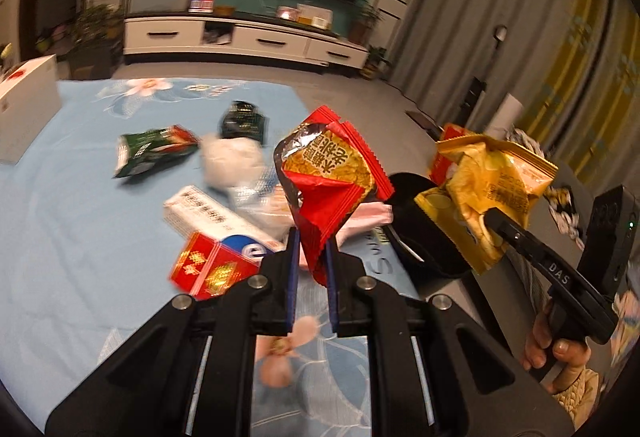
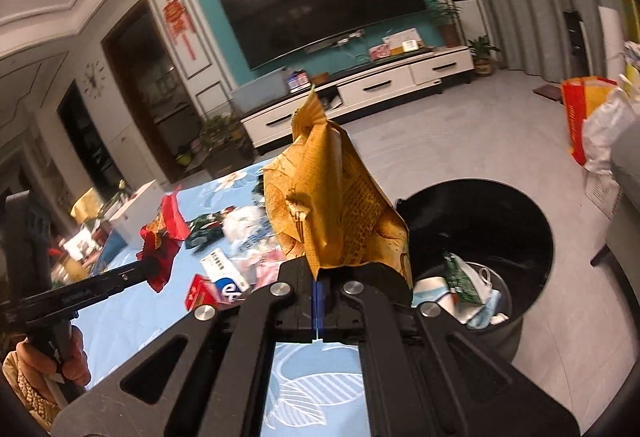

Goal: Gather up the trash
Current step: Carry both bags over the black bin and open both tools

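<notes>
My left gripper [image 1: 311,241] is shut on a red snack wrapper [image 1: 334,173] and holds it up above the blue flowered cloth [image 1: 100,237]. My right gripper [image 2: 317,277] is shut on a yellow snack wrapper [image 2: 336,205], raised beside the black trash bin [image 2: 532,205]. The bin holds a mask and wrappers. In the left wrist view the yellow wrapper [image 1: 492,193] hangs over the bin [image 1: 420,221]. In the right wrist view the red wrapper [image 2: 164,237] shows at the left.
On the cloth lie a green wrapper [image 1: 152,149], a dark wrapper [image 1: 242,121], a white crumpled bag [image 1: 236,161], a white carton [image 1: 208,217] and a red box [image 1: 212,269]. A white box [image 1: 24,109] stands far left. Bags [image 2: 600,129] sit on the floor right.
</notes>
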Demonstrator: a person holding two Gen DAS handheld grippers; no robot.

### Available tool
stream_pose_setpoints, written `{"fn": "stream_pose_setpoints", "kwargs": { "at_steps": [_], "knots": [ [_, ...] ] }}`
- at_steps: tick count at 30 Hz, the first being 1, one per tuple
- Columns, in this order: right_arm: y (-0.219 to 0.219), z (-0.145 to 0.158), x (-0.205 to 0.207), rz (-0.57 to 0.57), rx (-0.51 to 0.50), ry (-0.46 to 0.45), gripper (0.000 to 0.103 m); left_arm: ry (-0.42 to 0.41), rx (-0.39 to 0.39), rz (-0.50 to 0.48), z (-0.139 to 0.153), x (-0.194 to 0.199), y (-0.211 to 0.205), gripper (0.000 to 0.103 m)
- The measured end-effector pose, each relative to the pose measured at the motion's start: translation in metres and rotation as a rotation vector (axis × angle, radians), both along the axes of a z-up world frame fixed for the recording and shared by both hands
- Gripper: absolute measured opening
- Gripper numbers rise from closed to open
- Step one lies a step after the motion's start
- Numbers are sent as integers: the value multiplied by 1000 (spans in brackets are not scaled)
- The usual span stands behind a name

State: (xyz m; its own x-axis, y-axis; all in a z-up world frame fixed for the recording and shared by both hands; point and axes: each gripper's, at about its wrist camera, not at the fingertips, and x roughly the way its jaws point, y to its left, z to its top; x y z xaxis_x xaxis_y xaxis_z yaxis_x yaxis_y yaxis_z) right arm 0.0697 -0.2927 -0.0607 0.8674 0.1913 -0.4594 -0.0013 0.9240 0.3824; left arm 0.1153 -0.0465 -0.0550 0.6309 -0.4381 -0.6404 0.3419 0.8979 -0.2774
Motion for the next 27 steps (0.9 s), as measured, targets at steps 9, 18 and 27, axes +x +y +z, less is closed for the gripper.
{"fn": "stream_pose_setpoints", "kwargs": {
  "at_steps": [9, 18, 27],
  "knots": [
    [-46, -20, -11, -107, 69, 11, 1, -10, 37, -144, -2, 11, -77, 14],
    [-80, -44, -16, -203, 124, 44, 1, 1, 107, -255, -20, 25, -148, 14],
    [-97, -62, 2, -237, 138, 87, 1, 25, 177, -312, -42, 44, -201, 16]
  ]
}}
